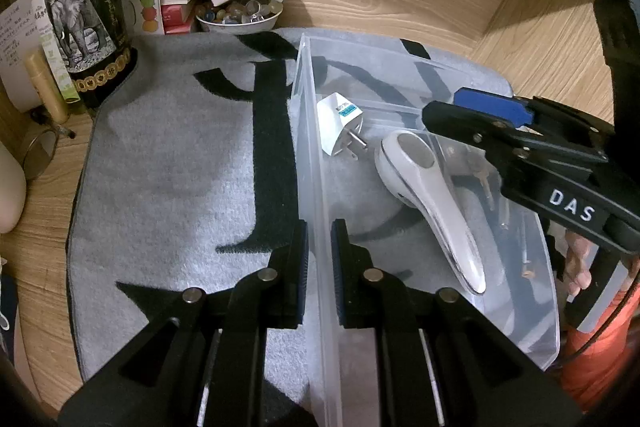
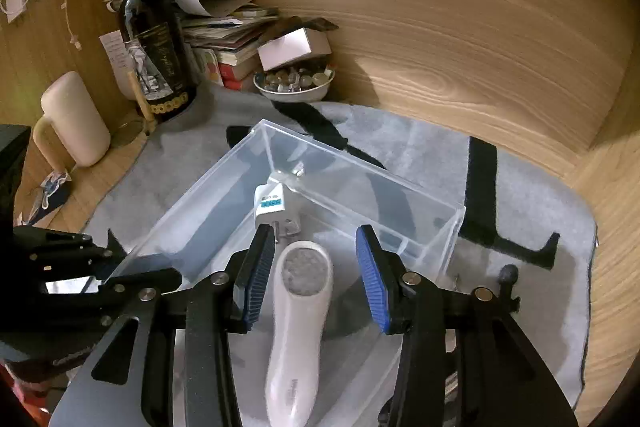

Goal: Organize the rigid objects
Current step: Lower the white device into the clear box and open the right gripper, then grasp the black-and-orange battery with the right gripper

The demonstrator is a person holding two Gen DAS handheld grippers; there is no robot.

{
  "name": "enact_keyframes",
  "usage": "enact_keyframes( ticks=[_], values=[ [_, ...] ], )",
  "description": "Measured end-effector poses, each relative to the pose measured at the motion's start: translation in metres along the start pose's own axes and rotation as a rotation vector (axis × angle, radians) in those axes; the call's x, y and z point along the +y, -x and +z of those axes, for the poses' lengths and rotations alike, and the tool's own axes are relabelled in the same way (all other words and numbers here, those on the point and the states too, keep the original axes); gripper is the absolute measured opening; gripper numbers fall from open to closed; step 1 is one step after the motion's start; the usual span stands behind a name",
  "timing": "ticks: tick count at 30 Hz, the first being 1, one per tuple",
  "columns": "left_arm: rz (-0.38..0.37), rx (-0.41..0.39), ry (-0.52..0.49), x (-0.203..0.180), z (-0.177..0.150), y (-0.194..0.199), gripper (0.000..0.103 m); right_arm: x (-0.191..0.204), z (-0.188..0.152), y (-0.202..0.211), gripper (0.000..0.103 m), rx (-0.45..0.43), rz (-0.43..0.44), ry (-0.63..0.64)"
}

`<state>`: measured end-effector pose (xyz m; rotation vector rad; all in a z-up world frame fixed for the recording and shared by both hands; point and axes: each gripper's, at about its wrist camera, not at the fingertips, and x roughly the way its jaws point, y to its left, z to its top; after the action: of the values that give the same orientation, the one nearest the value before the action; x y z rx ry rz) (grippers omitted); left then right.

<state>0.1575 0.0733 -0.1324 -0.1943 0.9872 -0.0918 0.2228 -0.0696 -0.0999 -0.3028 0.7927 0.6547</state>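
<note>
The left gripper [image 1: 320, 275] pinches the bin [image 1: 310, 131] wall to steady it; the right gripper [image 2: 316, 275], fingers apart, hangs over the brush [image 2: 298, 327] inside, beside the plug [image 2: 274, 207].

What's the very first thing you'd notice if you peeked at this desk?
The see-through plastic box in the middle of the grey mat catches the eye first, with a white handheld gadget and a white plug adapter lying inside. The left gripper has its fingers on either side of the box's near wall, and the right gripper hovers open above the gadget. Behind, a dark bottle with an elephant label stands by a bowl of shiny stones.
</note>
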Motion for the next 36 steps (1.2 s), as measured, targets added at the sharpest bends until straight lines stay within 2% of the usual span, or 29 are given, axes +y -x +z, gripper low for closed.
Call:
enact_keyframes(
  ticks=[5,8,13,17,26,33,36],
  values=[
    [0.005,-0.009,-0.007,-0.001,0.001,0.002,0.011,-0.001,-0.002,0.018,0.042,-0.038,-0.013,-0.007],
    [0.0,-0.008,0.003,0.002,0.002,0.002,0.011,-0.005,-0.004,0.037,0.051,-0.081,-0.034,-0.027],
    [0.012,-0.015,0.001,-0.001,0.001,0.004,0.011,-0.023,-0.012,0.075,0.06,-0.154,-0.111,-0.061],
    [0.014,-0.017,0.005,-0.001,0.0,0.005,0.011,-0.043,-0.023,0.095,0.064,-0.173,-0.18,-0.1],
    [0.049,-0.011,-0.014,-0.006,0.0,0.005,0.011,-0.075,-0.08,0.099,0.066,-0.11,-0.264,-0.252],
    [0.06,-0.003,-0.021,-0.009,-0.003,0.005,0.011,-0.084,-0.125,0.072,0.066,-0.011,-0.185,-0.38],
    [0.062,-0.007,-0.022,-0.01,-0.003,0.005,0.011,-0.089,-0.138,0.063,0.066,0.005,-0.161,-0.437]
  ],
)
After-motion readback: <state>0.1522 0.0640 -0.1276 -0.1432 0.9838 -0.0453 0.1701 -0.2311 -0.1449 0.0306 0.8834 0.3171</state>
